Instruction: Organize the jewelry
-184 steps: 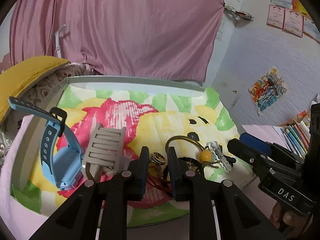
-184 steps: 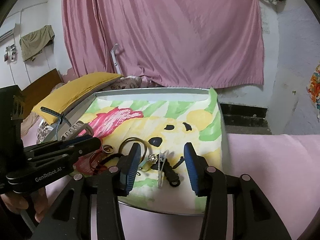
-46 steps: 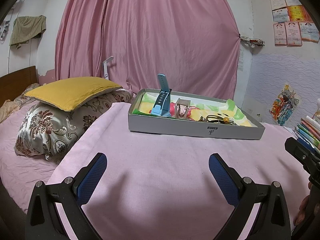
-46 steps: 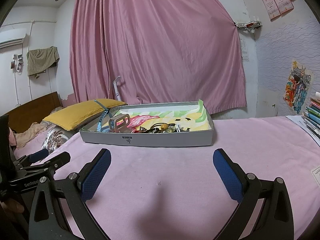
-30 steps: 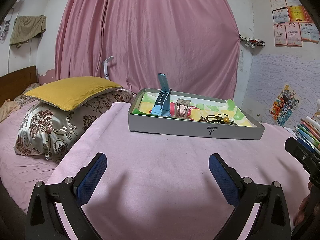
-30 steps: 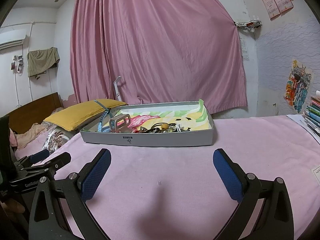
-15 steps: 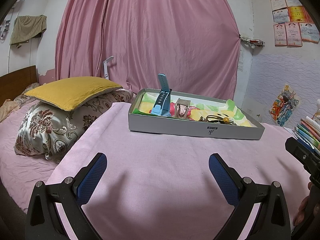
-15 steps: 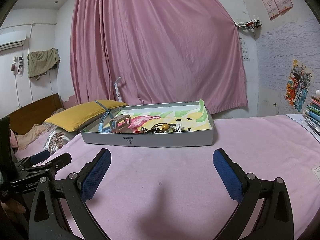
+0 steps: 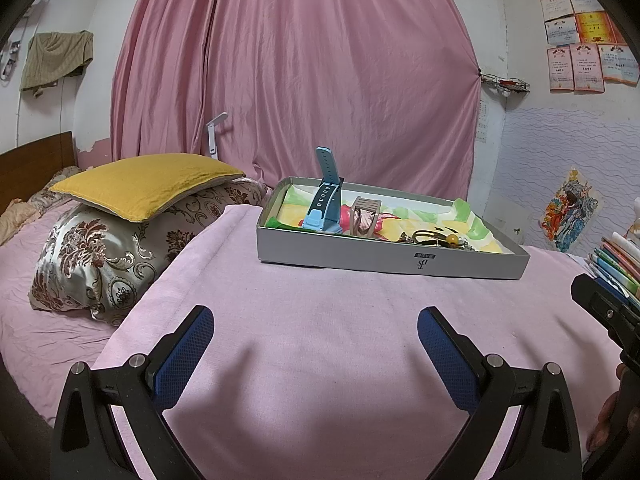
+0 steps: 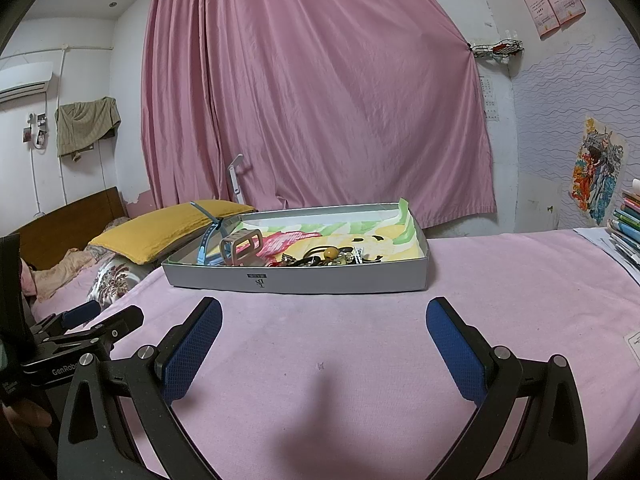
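Both grippers' jaws wide, empty

Both wrist cameras looked low across the pink bedspread [image 9: 320, 320] — sharing the grey tray [image 10: 320, 280] ahead, well apart.

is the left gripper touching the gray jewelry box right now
Apart. In the left wrist view the left gripper is open over bare pink bedspread, with a wide strip of cloth between its fingertips and the gray box.
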A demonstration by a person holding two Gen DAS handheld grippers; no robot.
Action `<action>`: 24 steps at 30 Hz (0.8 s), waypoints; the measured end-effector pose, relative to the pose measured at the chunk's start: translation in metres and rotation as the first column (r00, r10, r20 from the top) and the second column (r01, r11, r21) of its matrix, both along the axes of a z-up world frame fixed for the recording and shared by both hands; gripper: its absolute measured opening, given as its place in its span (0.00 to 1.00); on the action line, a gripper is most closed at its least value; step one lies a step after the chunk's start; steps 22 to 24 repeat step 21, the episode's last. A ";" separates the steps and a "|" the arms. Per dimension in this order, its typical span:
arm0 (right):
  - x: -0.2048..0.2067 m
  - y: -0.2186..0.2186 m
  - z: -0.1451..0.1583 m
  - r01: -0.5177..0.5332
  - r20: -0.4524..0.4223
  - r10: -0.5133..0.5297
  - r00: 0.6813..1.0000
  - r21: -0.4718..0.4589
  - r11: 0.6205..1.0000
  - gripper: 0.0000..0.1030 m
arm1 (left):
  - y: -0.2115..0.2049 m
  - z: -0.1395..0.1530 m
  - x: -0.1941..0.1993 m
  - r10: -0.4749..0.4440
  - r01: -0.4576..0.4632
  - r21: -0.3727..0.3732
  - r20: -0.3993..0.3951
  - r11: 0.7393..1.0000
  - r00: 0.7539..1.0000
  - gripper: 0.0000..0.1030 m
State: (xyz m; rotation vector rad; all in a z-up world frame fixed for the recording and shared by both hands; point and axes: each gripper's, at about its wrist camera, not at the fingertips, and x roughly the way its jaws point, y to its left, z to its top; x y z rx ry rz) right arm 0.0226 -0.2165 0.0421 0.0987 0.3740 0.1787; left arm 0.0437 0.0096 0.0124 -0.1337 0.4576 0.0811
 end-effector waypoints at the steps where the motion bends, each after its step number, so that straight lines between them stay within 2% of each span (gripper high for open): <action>1: 0.000 0.000 0.000 0.000 0.001 0.000 1.000 0.000 1.000 0.97 | 0.000 0.000 0.000 0.000 0.000 0.000 0.000 1.000 1.000 0.99; 24: 0.001 0.003 0.000 -0.005 -0.004 0.005 1.000 0.001 1.000 0.97 | -0.003 0.000 -0.001 0.022 -0.022 0.037 -0.001 0.999 1.000 0.99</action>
